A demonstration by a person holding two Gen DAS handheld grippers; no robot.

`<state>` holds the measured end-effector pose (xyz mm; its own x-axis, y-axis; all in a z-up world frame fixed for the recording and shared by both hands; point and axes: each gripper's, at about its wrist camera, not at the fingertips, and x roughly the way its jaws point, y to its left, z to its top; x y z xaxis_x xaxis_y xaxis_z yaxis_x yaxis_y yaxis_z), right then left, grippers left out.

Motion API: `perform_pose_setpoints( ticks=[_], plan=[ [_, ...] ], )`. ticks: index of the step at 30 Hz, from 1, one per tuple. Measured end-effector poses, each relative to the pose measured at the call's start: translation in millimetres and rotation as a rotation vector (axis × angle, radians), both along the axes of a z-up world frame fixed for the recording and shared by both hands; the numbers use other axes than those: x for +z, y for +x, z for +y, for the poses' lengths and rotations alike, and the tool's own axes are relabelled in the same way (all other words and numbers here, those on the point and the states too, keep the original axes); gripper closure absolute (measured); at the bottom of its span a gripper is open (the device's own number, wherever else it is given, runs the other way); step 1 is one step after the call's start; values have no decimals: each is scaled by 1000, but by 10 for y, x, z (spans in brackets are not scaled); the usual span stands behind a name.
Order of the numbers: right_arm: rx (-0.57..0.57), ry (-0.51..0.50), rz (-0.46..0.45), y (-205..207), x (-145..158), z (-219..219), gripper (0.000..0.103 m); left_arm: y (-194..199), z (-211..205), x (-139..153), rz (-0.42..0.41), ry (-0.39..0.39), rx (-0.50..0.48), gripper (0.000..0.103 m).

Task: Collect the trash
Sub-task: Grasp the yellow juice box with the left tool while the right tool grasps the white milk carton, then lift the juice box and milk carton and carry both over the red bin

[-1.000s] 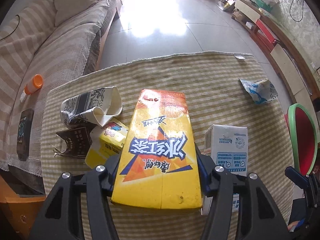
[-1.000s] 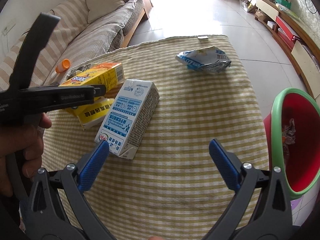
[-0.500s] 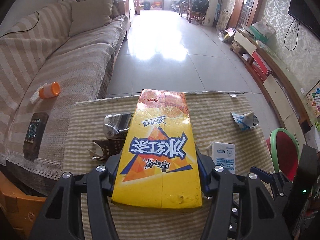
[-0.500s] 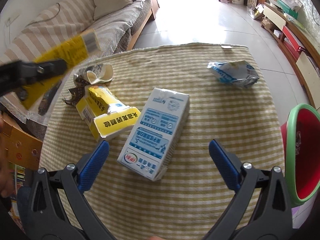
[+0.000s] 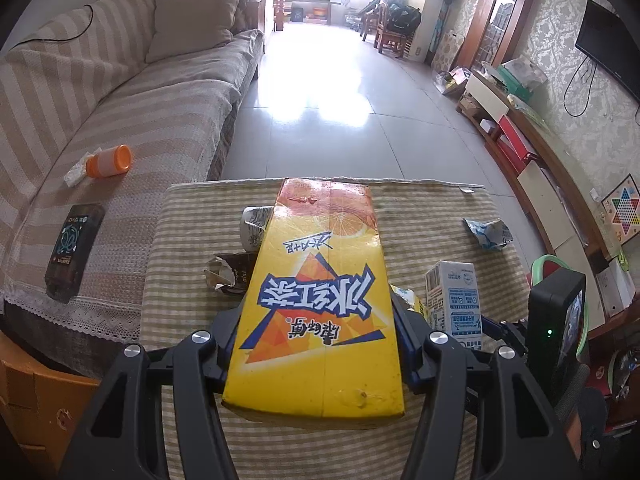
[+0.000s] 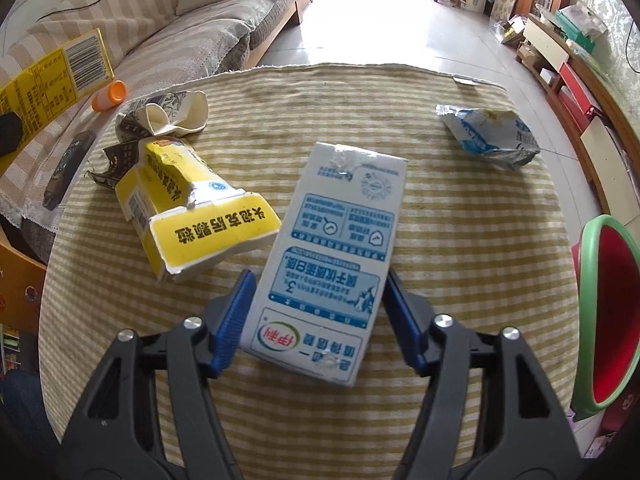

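My left gripper is shut on a tall yellow iced-tea carton, held above the table; the same carton shows at the upper left of the right wrist view. A white-and-blue milk carton lies flat on the striped tablecloth. My right gripper straddles its near end, jaws closing, blue pads against both long sides. A torn yellow box, a crushed paper cup and a dark wrapper lie to the left. A blue-white foil wrapper lies far right.
A red bin with a green rim stands beside the table's right edge. A striped sofa runs along the left, with an orange-capped bottle and a dark flat device on it. Tiled floor lies beyond the table.
The left gripper has risen and pulled back with the yellow carton, showing more of the room. The right gripper has moved over the milk carton and its jaws have narrowed from wide apart onto it.
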<state>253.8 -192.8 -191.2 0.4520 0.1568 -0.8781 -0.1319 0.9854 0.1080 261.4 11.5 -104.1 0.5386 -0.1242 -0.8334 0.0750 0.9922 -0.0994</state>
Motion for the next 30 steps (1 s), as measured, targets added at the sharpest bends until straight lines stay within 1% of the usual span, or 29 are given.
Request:
perform_pose_setpoints(
  ticks=[4,9,17,24,30],
  plan=[
    [13,0,-17,-78,120,-72,48,-59,-55,56,-13,-11,-8,47],
    [10,-10,-57,-254,340,-222,49,-199,-124,118,-26,-22,-16,47],
    [-21,19,-128,-592,749,-486,49,-468,-270,223,-46,-30,-34,47],
    [-46,42,-189,-784,1080,-687,49,-655,-468,384,-80,-34,-54,47],
    [-79,66,-241,-906,1315,-920,49,-741,-757,522,-104,-19,-94,47]
  ],
)
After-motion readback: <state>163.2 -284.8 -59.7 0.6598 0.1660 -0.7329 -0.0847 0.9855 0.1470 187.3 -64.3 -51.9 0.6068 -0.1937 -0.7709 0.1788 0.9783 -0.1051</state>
